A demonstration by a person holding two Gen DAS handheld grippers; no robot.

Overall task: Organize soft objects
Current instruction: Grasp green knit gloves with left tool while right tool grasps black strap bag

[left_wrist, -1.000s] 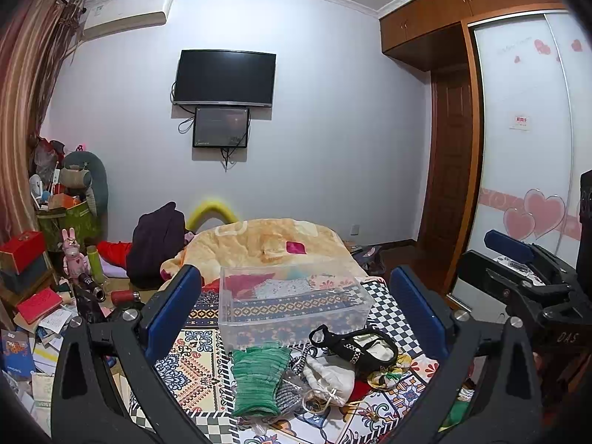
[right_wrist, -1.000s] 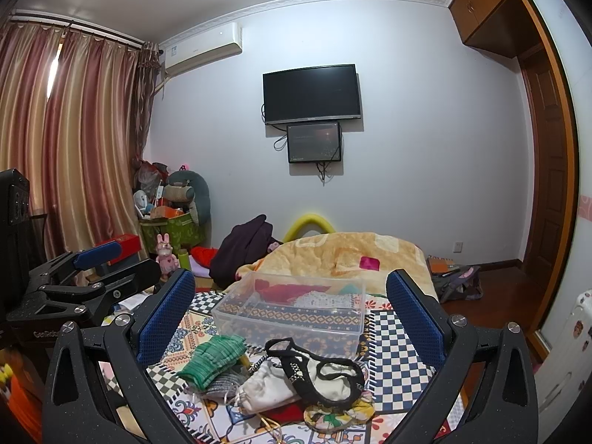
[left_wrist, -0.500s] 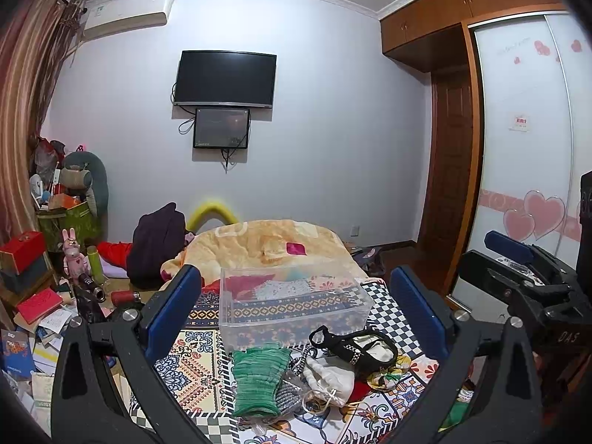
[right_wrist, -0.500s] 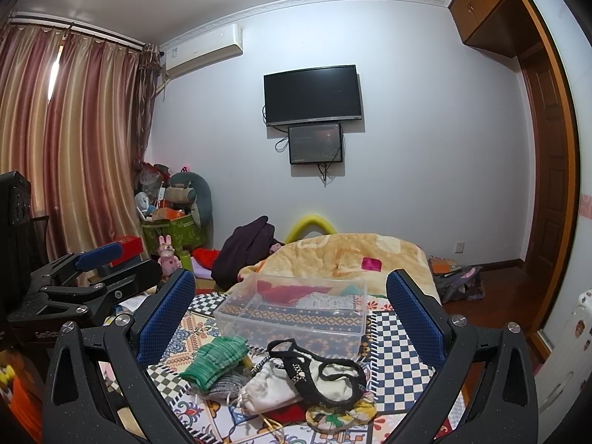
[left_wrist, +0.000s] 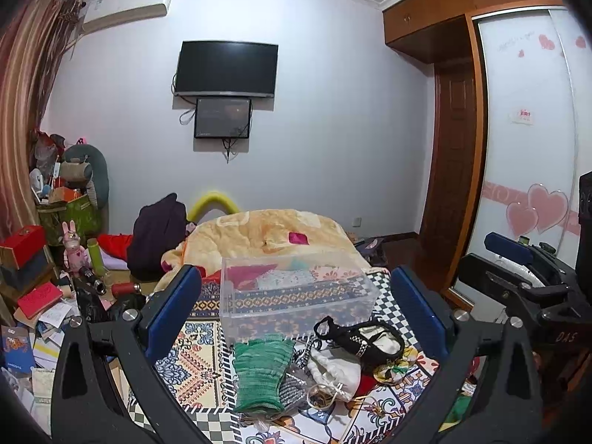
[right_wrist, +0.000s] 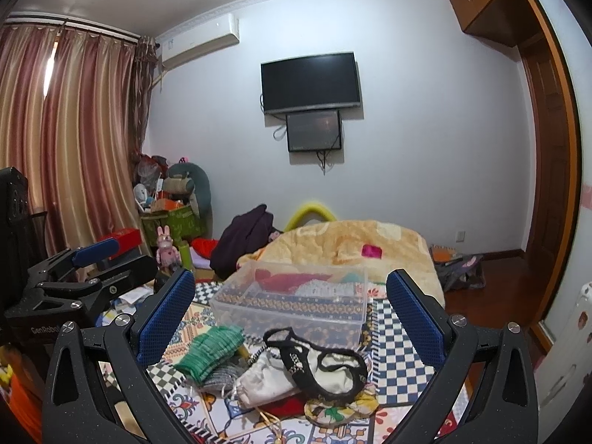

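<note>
A small pile of soft things lies on the patterned cloth: a green knitted glove, a white drawstring pouch, a black-edged pouch and a yellow floral piece. Behind them stands a clear plastic box with red and pale cloth inside. My left gripper is open and empty above the pile. My right gripper is open and empty too, to its right.
A beige blanket and a dark garment lie behind the box. Boxes, papers and toys clutter the left. A wardrobe with heart decals and a door stand right. The cloth's edge drops to wooden floor at right.
Almost nothing has changed. Both views drift very slightly; both grippers stay open and the pile and box have not moved.
</note>
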